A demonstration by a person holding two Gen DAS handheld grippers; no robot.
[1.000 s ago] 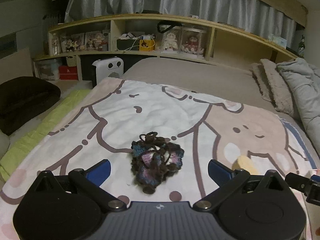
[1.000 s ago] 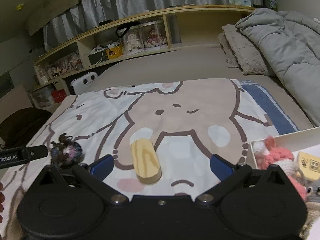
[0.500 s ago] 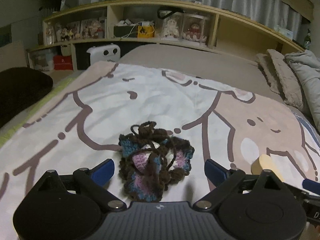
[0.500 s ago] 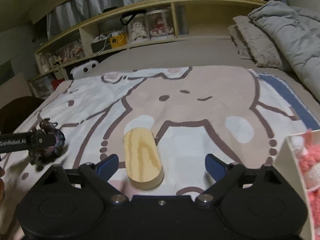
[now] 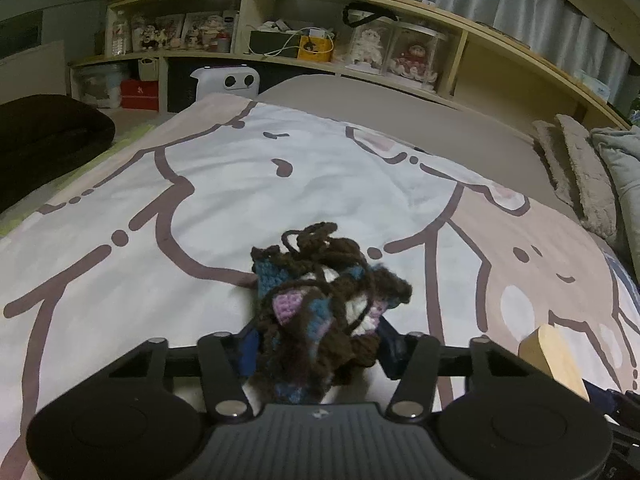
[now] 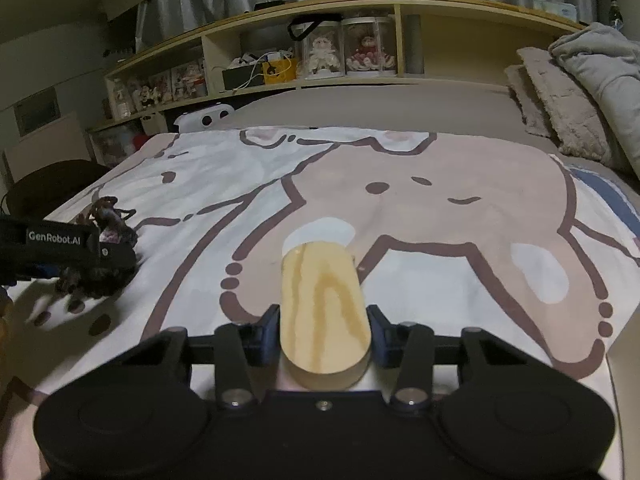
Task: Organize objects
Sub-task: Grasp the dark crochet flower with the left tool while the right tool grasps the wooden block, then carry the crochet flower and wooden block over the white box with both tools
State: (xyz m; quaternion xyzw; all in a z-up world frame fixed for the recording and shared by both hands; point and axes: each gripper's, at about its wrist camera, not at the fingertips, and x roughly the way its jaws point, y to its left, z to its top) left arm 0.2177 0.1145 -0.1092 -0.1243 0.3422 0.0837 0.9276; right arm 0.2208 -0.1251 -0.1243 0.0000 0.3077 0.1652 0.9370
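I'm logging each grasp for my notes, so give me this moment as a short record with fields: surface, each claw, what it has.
surface: cartoon-print blanket on a bed
left claw: jaws closing, pads against crocheted yarn piece
right claw: shut on oval wooden block
block: lying flat on the blanket
background: wooden shelf with boxed dolls
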